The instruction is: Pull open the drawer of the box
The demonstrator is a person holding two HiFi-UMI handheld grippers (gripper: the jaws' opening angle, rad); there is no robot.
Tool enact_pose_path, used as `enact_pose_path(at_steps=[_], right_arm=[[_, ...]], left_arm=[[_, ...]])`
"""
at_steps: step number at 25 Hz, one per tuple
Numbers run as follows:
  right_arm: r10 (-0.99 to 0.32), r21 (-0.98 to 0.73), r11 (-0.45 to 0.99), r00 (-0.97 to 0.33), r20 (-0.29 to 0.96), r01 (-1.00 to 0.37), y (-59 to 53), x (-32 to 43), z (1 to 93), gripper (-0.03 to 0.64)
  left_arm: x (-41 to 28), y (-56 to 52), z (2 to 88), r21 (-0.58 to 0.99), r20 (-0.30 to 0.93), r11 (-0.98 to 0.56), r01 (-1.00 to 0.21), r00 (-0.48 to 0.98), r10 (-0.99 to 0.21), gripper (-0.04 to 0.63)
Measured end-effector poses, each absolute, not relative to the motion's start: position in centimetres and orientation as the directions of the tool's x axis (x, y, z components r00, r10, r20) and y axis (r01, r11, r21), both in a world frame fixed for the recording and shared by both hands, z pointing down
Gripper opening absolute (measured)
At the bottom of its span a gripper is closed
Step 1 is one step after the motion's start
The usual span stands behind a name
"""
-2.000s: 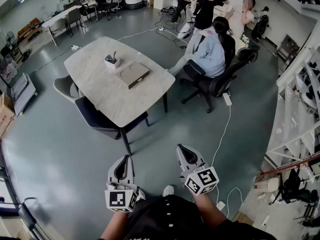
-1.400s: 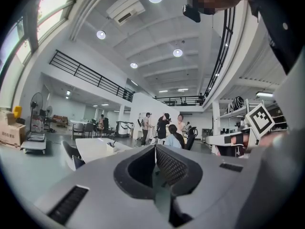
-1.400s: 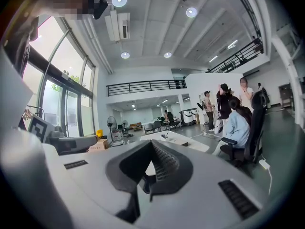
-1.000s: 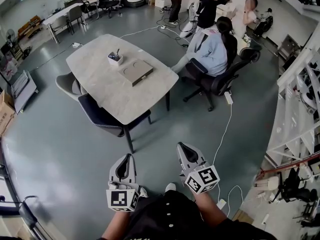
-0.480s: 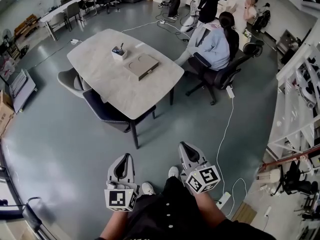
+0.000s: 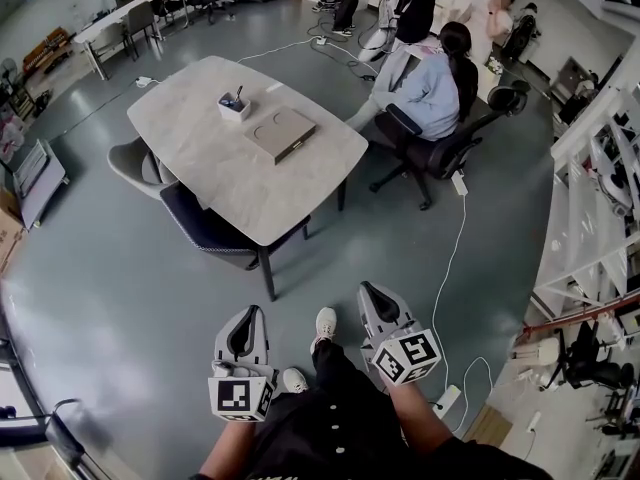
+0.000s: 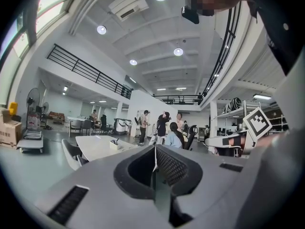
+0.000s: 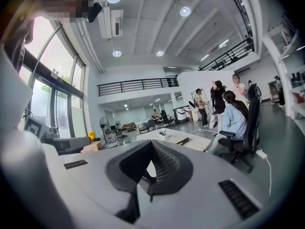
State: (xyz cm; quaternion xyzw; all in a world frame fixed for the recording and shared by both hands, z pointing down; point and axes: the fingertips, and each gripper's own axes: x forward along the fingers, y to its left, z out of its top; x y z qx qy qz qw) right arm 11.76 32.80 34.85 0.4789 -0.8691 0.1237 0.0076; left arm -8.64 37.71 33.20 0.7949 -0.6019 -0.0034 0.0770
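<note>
Box [image 6: 283, 132] sits well apart from the two grippers. The left gripper [image 6: 256, 313] and right gripper [image 6: 370, 290] each have jaws pressed together, empty. Beyond, one table [image 6: 240, 183] carries the box near its far edge, beside one pen holder [image 6: 234, 105]. Two chairs [image 6: 205, 226] stand along the near-left edge.

You wore a black garment [image 6: 335, 433] with a line of small pale buttons down its front, and white shoes [image 6: 326, 323]. Your left gripper [image 6: 250, 315] and right gripper [image 6: 369, 291] had smooth grey shells, each with a dark hollowed opening and ribbed black pads [image 7: 169, 164]. Each bore a white cube [image 6: 241, 398] faced with black square markers.
</note>
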Motion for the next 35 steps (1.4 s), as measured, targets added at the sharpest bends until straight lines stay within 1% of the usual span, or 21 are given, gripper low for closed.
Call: enact_pose_path(at_steps=[15,23,28,35], right_arm=[[-0.81,-0.205,0.552,-0.578,0.096,-0.808,18.4,12.6,33.7,-0.003],[-0.786,-0.209,0.586,-0.611,0.088,-0.783,11.0,14.3,32.9,-0.003],[-0.766,-0.217,0.611,-0.638,0.082,-0.761,7.4,15.0,33.1,-0.003],[-0.742,-0.25,0.629,-0.664,0.09,-0.736,4.3,14.5,33.9,-0.003]], left_arm=[[-7.4,24.3,32.4,0.11,0.072,-0.23,-0.967,0.239,-0.968,0.018],[-5.7,17.5,31.3,0.097,0.064,-0.185,-0.978,0.192,-0.979,0.018],[-4.9,14.7,30.8,0.095,0.058,-0.143,-0.985,0.149,-0.987,0.018],[-4.8,12.6,31.1,0.085,0.07,-0.123,-0.989,0.129,-0.989,0.018]])
